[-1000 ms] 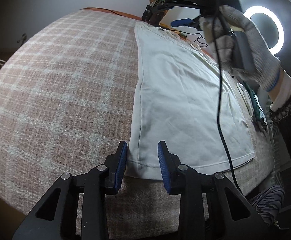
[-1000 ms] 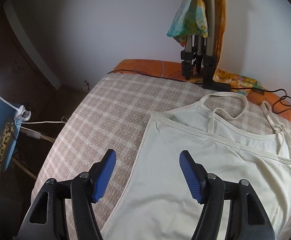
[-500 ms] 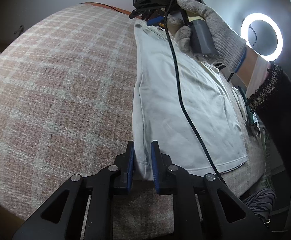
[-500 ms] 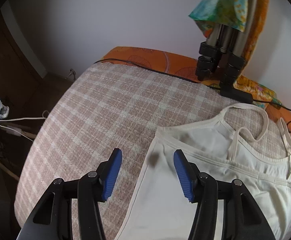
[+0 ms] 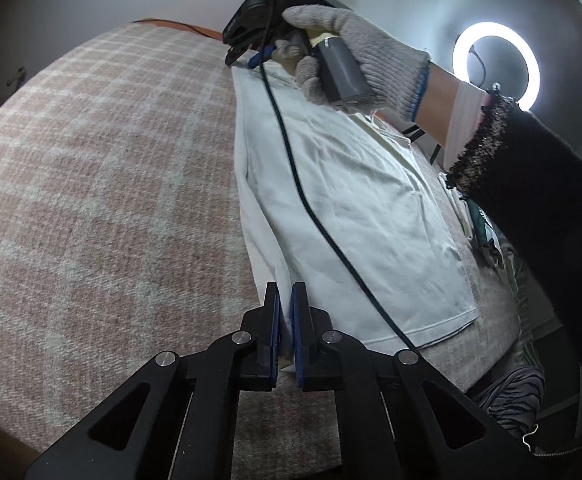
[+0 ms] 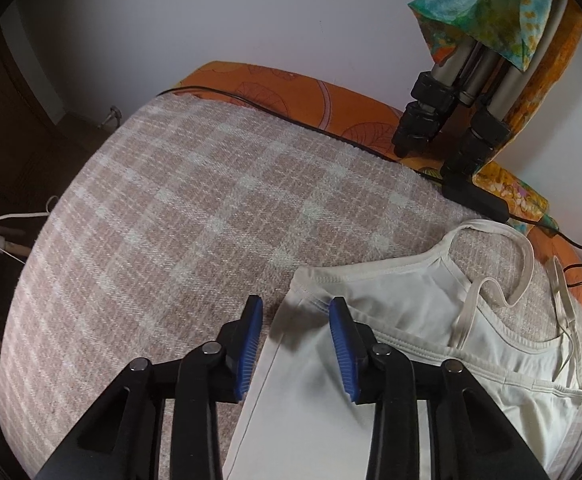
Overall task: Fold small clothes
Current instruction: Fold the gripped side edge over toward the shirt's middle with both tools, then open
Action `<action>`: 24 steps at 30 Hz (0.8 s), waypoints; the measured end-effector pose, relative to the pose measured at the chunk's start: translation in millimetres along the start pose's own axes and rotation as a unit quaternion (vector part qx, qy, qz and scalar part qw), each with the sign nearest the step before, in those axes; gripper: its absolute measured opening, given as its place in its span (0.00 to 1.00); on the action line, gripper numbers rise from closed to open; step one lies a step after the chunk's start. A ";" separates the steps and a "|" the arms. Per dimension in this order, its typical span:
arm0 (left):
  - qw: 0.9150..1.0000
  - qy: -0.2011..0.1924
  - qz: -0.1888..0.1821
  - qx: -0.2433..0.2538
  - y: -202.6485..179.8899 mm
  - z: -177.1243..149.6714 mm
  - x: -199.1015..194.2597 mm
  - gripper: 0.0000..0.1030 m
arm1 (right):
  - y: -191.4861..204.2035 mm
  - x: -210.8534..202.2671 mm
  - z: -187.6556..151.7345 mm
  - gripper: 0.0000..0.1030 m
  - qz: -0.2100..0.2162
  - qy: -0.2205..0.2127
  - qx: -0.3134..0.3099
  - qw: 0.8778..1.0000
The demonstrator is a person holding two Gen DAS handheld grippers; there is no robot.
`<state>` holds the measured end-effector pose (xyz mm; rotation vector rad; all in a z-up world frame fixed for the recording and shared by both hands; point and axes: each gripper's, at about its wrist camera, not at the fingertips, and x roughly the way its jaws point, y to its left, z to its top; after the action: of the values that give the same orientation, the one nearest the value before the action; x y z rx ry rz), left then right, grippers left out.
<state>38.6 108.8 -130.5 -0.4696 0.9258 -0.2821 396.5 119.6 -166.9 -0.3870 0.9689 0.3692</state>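
Note:
A white strappy top (image 5: 355, 200) lies flat on a pink checked blanket (image 5: 111, 184). My left gripper (image 5: 285, 300) is shut on its bottom hem at the near left corner, the cloth pinched between the blue pads. In the right wrist view my right gripper (image 6: 295, 312) straddles the upper left corner of the top (image 6: 411, 344), just under the neckline band, and its jaws are closing with the fabric edge between them; the pads do not press on it. The left wrist view shows a gloved hand (image 5: 355, 52) holding that right gripper (image 5: 243, 56) at the top's far corner.
A tripod (image 6: 451, 120) with a colourful cloth over it stands at the back on an orange sheet (image 6: 291, 88). A black cable (image 6: 291, 120) runs along the blanket's far edge. A ring light (image 5: 495, 64) glows at the right. The blanket drops off at the left.
My left gripper closed onto the hem corner. My right gripper moved down and forward to the top's upper left corner and narrowed its jaws around the fabric edge.

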 end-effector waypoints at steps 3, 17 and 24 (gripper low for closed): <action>1.000 -0.005 -0.005 0.009 -4.6 0.2 -0.2 0.04 | -3.2 3.8 1.7 0.20 -0.002 0.002 0.001 1.000; 0.998 -0.014 -0.029 0.057 -35.9 3.0 -3.4 0.03 | -50.7 -32.3 -12.4 0.05 0.007 -0.028 0.021 0.999; 0.995 -0.008 -0.050 0.088 -62.3 4.0 3.4 0.03 | -93.8 -64.0 -34.8 0.04 -0.003 -0.047 0.038 0.998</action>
<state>41.7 54.5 -99.6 -0.3548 0.8537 -0.4462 382.3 13.1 -116.1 -0.3003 0.8868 0.3418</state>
